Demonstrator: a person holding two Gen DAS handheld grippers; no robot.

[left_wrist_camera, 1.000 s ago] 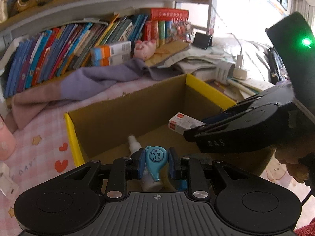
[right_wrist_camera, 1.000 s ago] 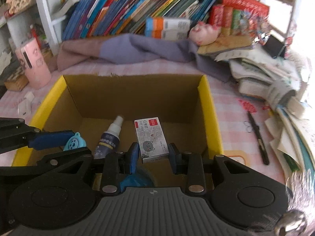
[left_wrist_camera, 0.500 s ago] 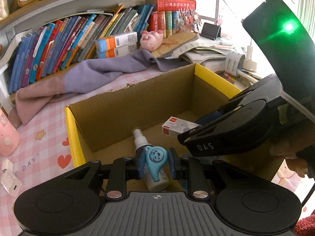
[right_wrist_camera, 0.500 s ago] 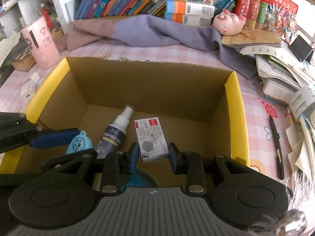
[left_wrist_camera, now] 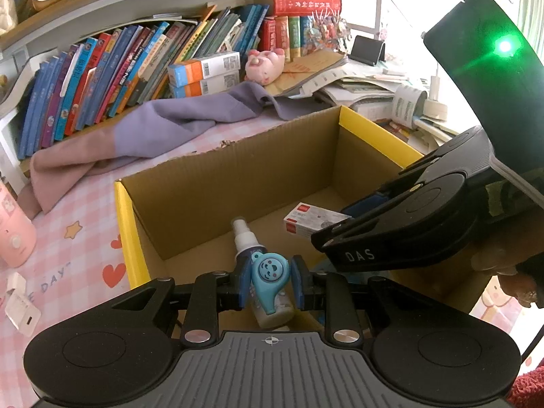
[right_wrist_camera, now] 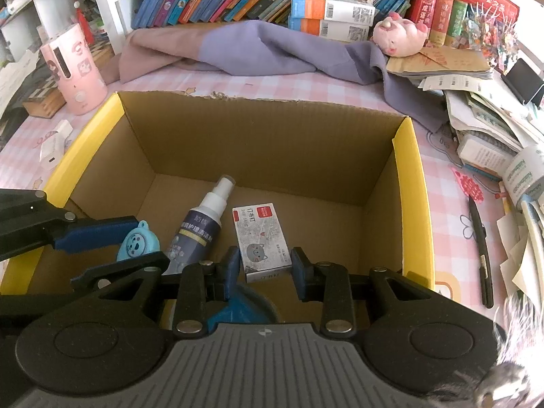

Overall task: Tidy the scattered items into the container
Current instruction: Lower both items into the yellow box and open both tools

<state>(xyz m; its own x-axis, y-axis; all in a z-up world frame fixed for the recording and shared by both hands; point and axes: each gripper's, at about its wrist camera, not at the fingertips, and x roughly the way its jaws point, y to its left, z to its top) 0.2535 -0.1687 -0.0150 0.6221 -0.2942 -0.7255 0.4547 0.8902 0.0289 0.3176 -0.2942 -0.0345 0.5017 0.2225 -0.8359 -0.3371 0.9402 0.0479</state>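
A cardboard carton [right_wrist_camera: 411, 204] with yellow rims stands open on the pink checked tablecloth. On its floor lies a dark spray bottle [right_wrist_camera: 200, 227] with a white nozzle. My left gripper [left_wrist_camera: 270, 278] is shut on a small blue bear-face charm [left_wrist_camera: 270, 272] and hangs over the carton's near left corner; the bottle [left_wrist_camera: 243, 238] shows behind the charm. My right gripper [right_wrist_camera: 261, 267] is shut on a white and grey staple box [right_wrist_camera: 261, 241] with a cat drawing, held over the carton's floor. In the left wrist view the staple box [left_wrist_camera: 316, 222] sticks out from the right gripper [left_wrist_camera: 343, 224].
A black pen [right_wrist_camera: 479, 248] lies right of the carton beside stacked papers [right_wrist_camera: 493, 125]. A purple cloth [right_wrist_camera: 255, 47] and a row of books lie behind it. A pink canister [right_wrist_camera: 74, 71] and a white charger [right_wrist_camera: 51, 149] sit to the left. Something round and blue [right_wrist_camera: 238, 306] shows under the right gripper.
The right gripper has tipped further down over the carton with the staple box still in it. The left gripper keeps its hold on the blue charm and has hardly moved.
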